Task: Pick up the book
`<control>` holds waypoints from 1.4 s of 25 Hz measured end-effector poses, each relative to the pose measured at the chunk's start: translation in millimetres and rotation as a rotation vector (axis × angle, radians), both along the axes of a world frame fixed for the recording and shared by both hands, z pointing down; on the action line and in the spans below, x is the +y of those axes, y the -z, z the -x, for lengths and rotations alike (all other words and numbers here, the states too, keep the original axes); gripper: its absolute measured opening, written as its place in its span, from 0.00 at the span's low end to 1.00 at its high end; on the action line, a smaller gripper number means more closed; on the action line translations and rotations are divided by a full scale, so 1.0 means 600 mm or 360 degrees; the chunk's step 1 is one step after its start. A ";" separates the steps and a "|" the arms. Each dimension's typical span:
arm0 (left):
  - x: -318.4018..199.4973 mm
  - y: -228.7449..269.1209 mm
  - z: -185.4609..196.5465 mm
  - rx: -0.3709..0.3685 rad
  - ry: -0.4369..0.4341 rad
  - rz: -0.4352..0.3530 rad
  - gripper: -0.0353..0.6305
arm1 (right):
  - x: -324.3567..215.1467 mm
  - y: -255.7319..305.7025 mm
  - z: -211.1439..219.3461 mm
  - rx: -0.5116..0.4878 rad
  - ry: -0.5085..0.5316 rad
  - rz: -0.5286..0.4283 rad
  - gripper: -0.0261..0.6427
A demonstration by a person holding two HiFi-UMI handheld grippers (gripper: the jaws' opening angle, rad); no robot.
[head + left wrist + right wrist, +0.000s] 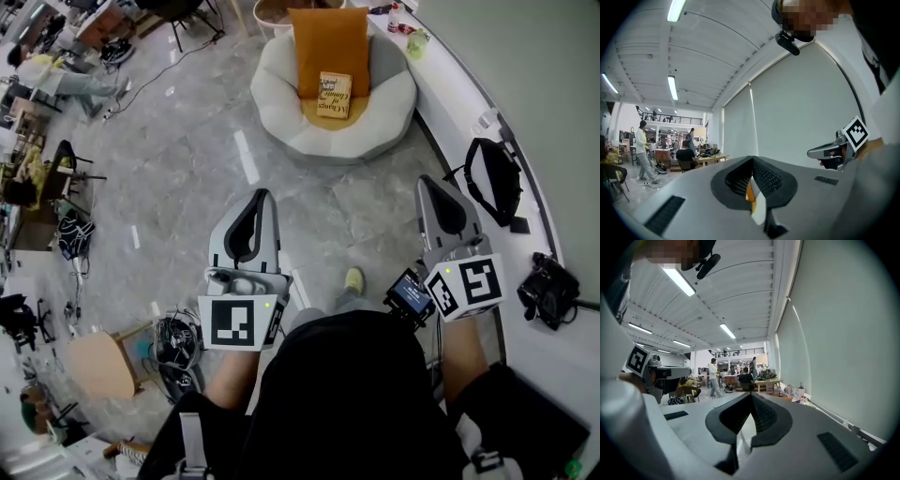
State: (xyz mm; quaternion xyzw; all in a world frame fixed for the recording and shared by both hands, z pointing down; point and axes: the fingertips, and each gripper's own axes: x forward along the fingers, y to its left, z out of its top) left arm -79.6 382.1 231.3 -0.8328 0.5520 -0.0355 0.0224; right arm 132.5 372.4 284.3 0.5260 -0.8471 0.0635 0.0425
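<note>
The book (335, 95) lies at the top centre of the head view, on an orange cushion (328, 42) in a white chair (281, 103), well apart from both tools. The left hand-held gripper (262, 194), lower centre-left, and the right hand-held gripper (430, 181), at right, both have their jaws pressed together on nothing, above the floor (187, 159).

left gripper (752, 161) with fingers (771, 180) meeting at the tips, orange and white sliver (751, 193) in the gap below, right gripper (813, 152) with marker cube (856, 132) at right, pale wall (797, 103), ceiling lights (672, 87), people (643, 150) at far benches
</note>
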 end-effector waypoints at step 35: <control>-0.043 0.003 -0.038 -0.0026 -0.0026 -0.0024 0.07 | -0.054 0.009 -0.013 -0.0021 -0.0001 -0.0013 0.05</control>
